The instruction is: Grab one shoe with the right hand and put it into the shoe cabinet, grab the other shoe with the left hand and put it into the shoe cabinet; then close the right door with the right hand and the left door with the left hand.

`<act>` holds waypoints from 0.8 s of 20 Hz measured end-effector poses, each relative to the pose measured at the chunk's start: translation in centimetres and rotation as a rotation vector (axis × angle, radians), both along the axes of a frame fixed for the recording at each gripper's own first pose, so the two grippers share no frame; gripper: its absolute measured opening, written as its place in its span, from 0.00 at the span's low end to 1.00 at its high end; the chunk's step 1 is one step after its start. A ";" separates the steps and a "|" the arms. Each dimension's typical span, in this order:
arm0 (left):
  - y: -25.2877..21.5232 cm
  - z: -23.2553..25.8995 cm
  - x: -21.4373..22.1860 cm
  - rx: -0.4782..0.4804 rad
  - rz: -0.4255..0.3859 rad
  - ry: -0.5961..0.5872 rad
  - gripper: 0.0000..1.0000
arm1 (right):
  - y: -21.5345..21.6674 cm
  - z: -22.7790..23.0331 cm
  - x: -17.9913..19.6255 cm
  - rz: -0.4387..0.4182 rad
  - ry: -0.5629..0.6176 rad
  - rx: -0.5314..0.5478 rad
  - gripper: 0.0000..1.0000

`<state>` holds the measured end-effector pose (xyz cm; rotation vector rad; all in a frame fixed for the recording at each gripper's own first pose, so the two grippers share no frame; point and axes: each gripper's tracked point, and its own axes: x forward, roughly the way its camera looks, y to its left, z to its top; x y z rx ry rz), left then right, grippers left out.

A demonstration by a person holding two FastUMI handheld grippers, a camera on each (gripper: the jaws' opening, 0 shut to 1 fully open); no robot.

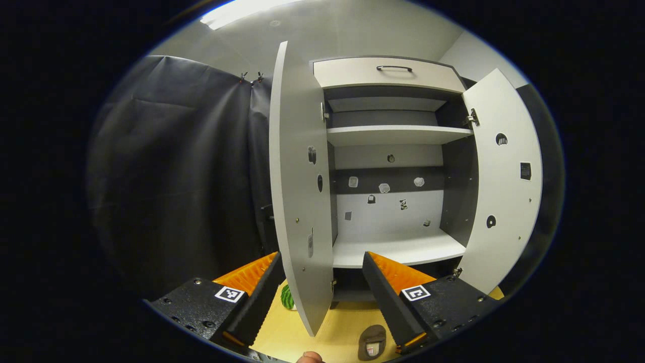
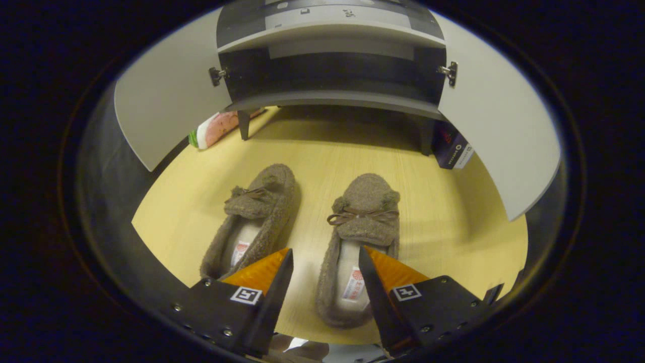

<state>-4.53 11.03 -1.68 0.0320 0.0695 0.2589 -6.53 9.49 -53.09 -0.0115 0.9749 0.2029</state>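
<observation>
Both shoes sit on the wooden table before the open cabinet: left shoe beside right shoe. The right gripper hangs spread over the right shoe; the left gripper is spread too, the left door edge-on between its fingers. A box and a pink-green thing peek out half-hidden behind the doors.

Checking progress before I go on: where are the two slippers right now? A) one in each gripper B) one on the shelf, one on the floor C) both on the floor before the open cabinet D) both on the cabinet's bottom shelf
C: the left slipper and the right slipper lie side by side on the wooden floor before the cabinet, with the open right gripper above the right one.
</observation>
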 end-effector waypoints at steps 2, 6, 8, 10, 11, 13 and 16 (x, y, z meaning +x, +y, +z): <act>0.4 -0.2 -0.3 0.010 0.017 0.008 0.97 | 0.0 -0.9 1.4 -0.003 -0.021 -0.008 0.79; 0.7 -0.9 -1.0 0.025 0.043 0.029 0.98 | 0.1 -3.1 2.2 -0.006 0.005 -0.035 0.65; 1.0 -1.1 -1.2 0.025 0.057 0.037 0.98 | 0.1 -3.7 3.0 -0.003 -0.004 -0.051 0.52; 1.3 -1.4 -1.5 0.022 0.069 0.046 0.97 | -1.0 -3.3 3.5 -0.012 -0.027 -0.108 0.40; 1.4 -1.6 -1.6 0.020 0.075 0.050 0.98 | -0.7 -3.8 3.6 -0.016 -0.018 -0.106 0.29; 1.7 -1.9 -1.6 0.012 0.083 0.052 0.98 | -0.8 -4.0 4.0 -0.021 -0.013 -0.104 0.19; 1.4 -2.1 -1.5 -0.001 0.080 0.054 0.98 | -0.9 -3.2 4.1 -0.045 -0.009 -0.075 0.01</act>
